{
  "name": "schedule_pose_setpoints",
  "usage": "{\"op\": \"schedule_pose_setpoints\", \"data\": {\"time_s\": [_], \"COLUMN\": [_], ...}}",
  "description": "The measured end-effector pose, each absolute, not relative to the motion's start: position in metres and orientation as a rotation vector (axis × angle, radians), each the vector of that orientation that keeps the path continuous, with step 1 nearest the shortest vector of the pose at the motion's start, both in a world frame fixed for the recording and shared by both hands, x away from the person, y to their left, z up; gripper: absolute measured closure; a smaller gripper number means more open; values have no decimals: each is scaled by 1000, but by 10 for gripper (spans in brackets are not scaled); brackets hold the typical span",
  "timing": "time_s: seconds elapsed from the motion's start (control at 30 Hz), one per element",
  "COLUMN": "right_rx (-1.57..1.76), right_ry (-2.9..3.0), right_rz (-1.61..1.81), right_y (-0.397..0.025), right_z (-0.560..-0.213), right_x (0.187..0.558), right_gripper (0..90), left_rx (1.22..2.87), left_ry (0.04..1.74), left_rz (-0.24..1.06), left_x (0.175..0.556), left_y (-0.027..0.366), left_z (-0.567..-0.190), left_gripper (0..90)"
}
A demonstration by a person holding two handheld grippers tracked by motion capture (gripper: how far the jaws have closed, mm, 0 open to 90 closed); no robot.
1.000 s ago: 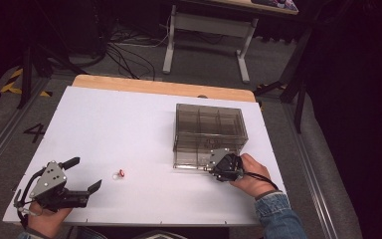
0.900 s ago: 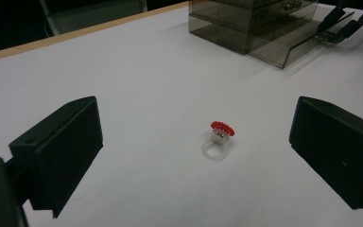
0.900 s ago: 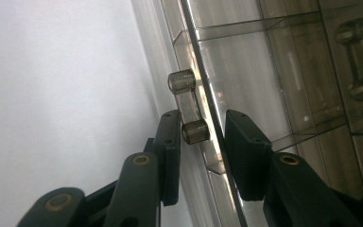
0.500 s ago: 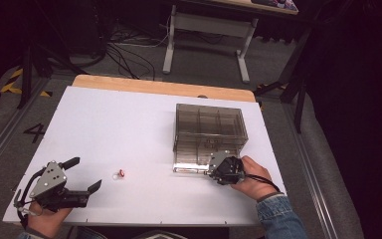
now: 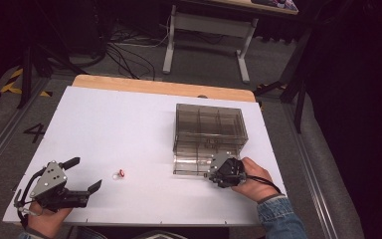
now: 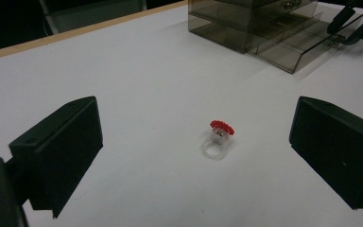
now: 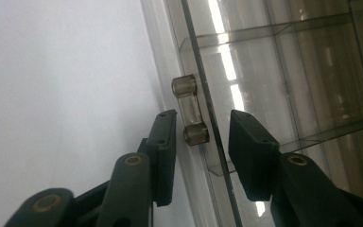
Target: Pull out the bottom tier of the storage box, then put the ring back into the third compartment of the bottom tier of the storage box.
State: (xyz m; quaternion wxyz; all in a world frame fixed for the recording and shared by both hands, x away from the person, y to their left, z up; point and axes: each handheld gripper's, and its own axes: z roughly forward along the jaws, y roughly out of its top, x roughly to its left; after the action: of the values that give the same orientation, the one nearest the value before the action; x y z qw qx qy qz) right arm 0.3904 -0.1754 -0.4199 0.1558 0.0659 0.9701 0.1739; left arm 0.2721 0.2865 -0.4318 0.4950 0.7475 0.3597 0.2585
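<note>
The bottom drawer [image 5: 195, 166] of the smoky clear organiser box [image 5: 209, 130] stands pulled partly out at the bench's right; the right gripper [image 7: 202, 137] has its jaws released, straddling the drawer handle [image 7: 190, 116]. Well apart, a red-topped ring [image 6: 219, 137] lies on the white bench [image 5: 129, 124] between the released jaws of the left gripper [image 5: 82, 175].

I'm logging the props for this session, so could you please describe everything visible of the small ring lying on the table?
The ring is small, with a clear, plastic-looking band and a red beaded or ruffled top. It lies loose on the white table, tipped so that the red top faces away from the left gripper, whose open jaws flank it without touching. Nothing rests on it. In the high view it sits left of the smoky drawer box, well apart from it.
</note>
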Motion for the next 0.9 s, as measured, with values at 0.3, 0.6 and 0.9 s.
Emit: {"op": "schedule_pose_setpoints", "data": {"time_s": [0.3, 0.6, 0.9], "right_rx": [270, 292, 296], "right_ry": [2667, 2600, 2573], "right_rz": [676, 827, 890], "right_y": [-178, -183, -182], "right_z": [-405, -394, -388], "right_x": [388, 386, 382], "right_gripper": [488, 410, 395], "left_rx": [1804, 1807, 1808], "left_ry": [879, 876, 879], "left_rz": [630, 632, 634], "left_x": [272, 273, 273], "left_y": [287, 287, 287], "left_z": [-432, -432, -432], "left_gripper": [41, 41, 41]}}
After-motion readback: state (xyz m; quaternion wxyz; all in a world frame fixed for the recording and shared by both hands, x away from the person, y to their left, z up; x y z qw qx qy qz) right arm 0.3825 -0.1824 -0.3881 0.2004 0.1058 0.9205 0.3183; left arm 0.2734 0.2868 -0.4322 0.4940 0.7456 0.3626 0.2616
